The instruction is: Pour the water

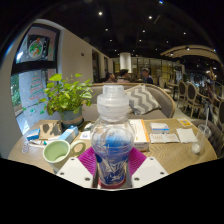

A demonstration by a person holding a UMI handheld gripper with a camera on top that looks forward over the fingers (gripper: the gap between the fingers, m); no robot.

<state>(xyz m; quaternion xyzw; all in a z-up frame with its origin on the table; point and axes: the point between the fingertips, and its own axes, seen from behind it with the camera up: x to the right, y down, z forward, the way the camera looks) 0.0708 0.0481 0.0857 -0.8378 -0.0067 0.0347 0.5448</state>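
Clear plastic bottle (113, 135), one of it, cap still on, blue label round the lower half. It sits between the two fingers of the gripper (112, 166), just ahead of the camera, at the near edge of the wooden table (170, 155). Pink pads (89, 160) sit against both sides of the label band with no gap showing, so I read the jaws as clenched on the bottle.

Handling, my guess: thin-walled, will dent if squeezed hard, smooth label could slip. Looks partly or mostly full, so moderately heavy and it will slosh when tilted. Best hold is where the fingers are now, mid-body on the label, below the shoulder. Cap needs to come off before any pour.

Counts: one cup (56, 152), pale green, left of the bottle, likely the pour target. One potted plant (66, 98) behind the cup. A few flat items, cards or booklets, on the far side of the table; can't count those reliably.
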